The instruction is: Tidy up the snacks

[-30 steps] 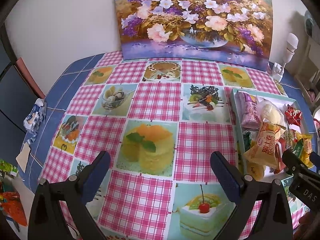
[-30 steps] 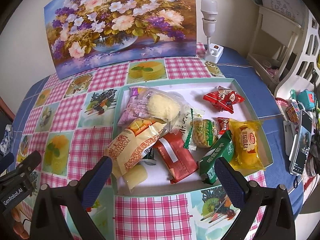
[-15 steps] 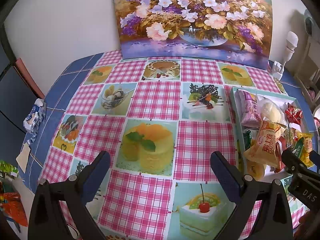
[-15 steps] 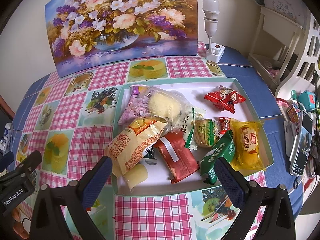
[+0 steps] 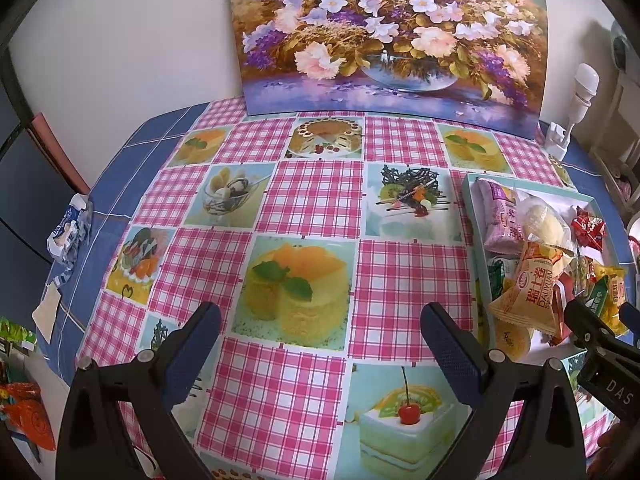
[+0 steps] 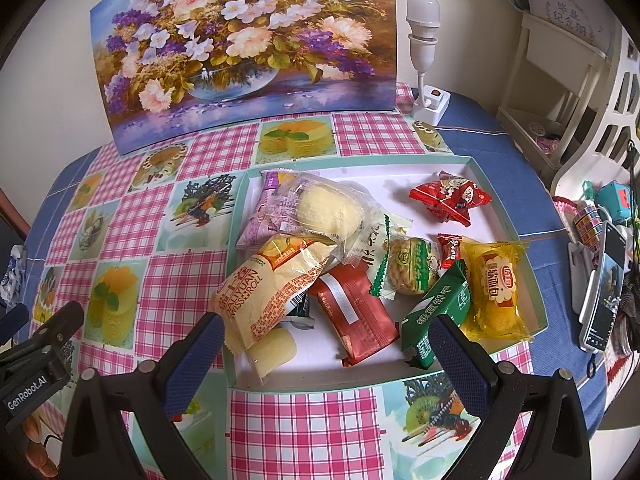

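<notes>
A shallow teal-rimmed tray [image 6: 516, 224] lies on the table and holds several wrapped snacks. Among them are an orange Swiss roll pack [image 6: 268, 284], a clear-wrapped yellow bun [image 6: 328, 208], a dark red pack [image 6: 352, 312], a green biscuit pack [image 6: 440, 312], a yellow cake pack [image 6: 496, 284] and a red candy bag [image 6: 452, 196]. My right gripper [image 6: 326, 356] hangs open over the tray's near edge, holding nothing. My left gripper [image 5: 320, 348] stands open above the bare tablecloth, left of the tray [image 5: 472, 216].
A flower painting [image 6: 248, 44] leans on the back wall. A white bulb lamp [image 6: 424, 56] stands behind the tray. White shelving [image 6: 560, 80] and a phone [image 6: 604, 292] sit at the right. A crumpled wrapper [image 5: 68, 232] lies at the table's left edge.
Both grippers stay open and almost still. The views shift only slightly, with the tray a little farther from the left gripper.
</notes>
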`<state>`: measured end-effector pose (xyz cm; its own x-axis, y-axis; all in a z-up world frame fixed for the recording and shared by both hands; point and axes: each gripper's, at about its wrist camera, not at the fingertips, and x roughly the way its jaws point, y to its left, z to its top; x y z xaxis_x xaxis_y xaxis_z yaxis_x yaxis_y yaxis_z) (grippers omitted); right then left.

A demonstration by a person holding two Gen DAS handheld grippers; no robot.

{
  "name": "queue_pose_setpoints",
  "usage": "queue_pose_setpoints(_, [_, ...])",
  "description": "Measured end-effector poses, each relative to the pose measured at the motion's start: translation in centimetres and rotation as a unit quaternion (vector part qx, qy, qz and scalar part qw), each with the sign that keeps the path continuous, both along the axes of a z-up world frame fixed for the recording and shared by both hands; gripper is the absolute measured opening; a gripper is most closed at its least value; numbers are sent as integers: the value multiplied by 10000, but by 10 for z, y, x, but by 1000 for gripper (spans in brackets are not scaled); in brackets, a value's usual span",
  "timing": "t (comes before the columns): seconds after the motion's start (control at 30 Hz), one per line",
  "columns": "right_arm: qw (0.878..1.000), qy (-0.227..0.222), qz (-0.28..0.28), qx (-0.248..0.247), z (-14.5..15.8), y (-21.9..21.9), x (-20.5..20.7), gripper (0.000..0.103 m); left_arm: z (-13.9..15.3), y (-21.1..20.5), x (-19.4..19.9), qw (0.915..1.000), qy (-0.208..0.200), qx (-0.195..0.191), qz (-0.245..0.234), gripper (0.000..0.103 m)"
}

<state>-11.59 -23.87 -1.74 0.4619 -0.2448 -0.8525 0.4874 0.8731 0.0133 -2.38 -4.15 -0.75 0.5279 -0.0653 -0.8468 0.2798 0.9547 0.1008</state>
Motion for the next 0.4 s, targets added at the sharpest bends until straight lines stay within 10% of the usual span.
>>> queue_pose_setpoints(0.4, [10000,10,29,7,-1,0,1,103,1,0,-1,10000,-17,-93,-6,100])
